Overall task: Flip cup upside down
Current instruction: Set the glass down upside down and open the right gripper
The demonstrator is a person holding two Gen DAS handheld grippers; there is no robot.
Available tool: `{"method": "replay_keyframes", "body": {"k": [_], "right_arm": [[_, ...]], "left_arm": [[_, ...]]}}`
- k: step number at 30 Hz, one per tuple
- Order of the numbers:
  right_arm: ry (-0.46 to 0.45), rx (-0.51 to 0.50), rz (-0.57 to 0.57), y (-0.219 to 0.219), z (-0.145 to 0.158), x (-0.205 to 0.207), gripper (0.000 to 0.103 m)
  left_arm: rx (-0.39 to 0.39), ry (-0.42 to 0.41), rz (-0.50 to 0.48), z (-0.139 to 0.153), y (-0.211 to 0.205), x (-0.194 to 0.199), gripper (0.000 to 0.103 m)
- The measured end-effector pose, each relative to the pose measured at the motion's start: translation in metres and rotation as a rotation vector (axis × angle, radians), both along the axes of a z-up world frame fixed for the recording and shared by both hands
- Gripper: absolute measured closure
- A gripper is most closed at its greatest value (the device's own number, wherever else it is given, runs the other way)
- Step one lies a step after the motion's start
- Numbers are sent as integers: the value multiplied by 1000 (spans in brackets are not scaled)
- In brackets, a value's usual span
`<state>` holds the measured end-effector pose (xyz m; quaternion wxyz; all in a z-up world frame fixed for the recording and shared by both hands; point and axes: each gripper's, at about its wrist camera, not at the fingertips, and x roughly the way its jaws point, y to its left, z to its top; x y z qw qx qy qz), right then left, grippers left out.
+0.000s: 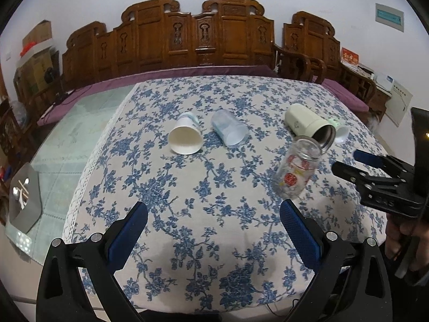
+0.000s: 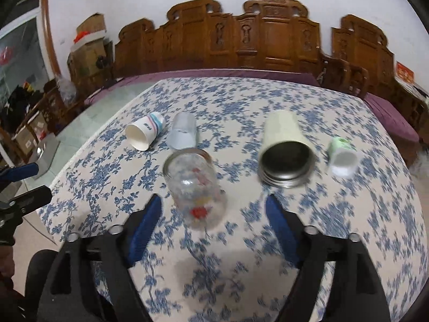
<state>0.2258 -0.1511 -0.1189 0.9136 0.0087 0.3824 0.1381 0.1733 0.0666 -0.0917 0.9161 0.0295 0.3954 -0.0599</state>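
The glass cup point(image 2: 194, 190) lies tilted at centre frame, mouth toward the upper left, just ahead of the wide-open right claw point(image 2: 213, 210); the left claw point(image 1: 213, 217), also open, sits farther off

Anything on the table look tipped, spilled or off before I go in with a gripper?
Yes: every cup is off its base. The clear glass jar with red print leans tilted; the white paper cup, translucent plastic cup, cream metal-lined tumbler and small green-and-white cup lie sideways. No spill shows. Both grippers are open.
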Motion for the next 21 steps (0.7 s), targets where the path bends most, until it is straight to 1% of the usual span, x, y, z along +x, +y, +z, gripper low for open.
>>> {"method": "replay_keyframes", "body": {"k": [1,4,10,13,16,19,21], "right_arm": [[-6,0,-20,-7,2,-8,9],[-11,-4,-44,-17,5,-21,3],[-45,-4,-79,-32,15,-51,3],[-64,9,-105,-42,22,-67,3],[-79,16,-100,-48,30,-81,3],[-108,34,-102,-54,42,-100,3],[-133,40,-103,-56,51,-111,3]], "left_arm": [[6,-5,-5,1,-4,-2,8],[19,-18,-21,3,-14,-9,8],[35,-21,-32,1,-35,-20,8],[24,-11,-30,-1,-44,-28,8],[27,-14,-24,0,-51,-36,8],[18,-36,-9,8,-54,-49,8],[4,-66,1,19,-55,-60,8]]}}
